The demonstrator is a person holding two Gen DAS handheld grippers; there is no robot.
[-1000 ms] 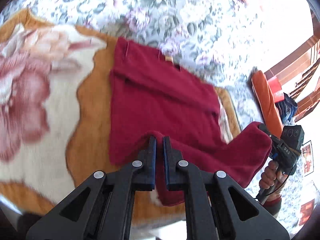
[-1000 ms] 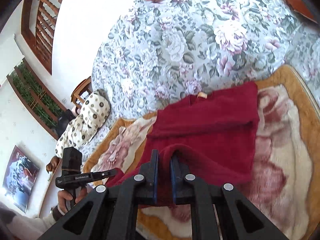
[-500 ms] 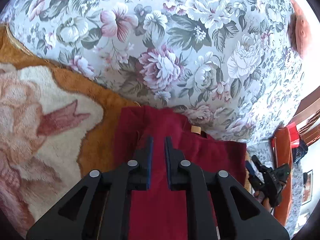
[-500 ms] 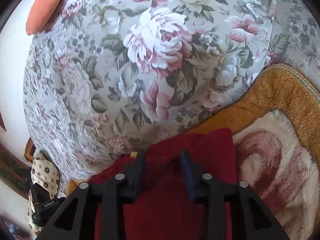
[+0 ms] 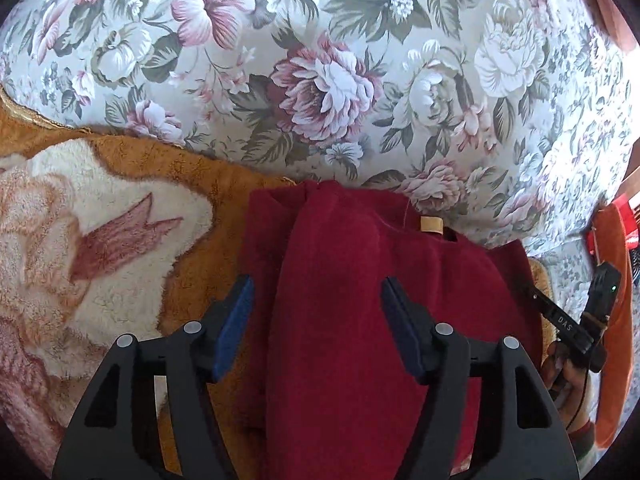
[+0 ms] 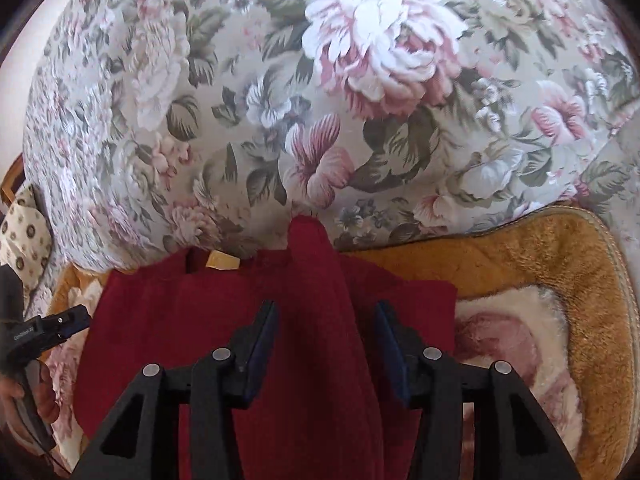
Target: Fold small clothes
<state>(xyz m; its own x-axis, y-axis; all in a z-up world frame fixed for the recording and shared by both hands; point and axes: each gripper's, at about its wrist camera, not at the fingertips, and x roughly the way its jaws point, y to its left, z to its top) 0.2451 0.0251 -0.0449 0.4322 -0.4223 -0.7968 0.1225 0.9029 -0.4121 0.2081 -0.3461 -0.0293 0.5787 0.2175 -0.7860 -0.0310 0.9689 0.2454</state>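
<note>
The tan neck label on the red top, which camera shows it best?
The left wrist view: the tan label shows whole and sharp on the red top. The right wrist view shows it smaller, angled and partly tucked at the collar.

A sunlit floral bedspread lies under an orange plush blanket with rose pattern.
</note>
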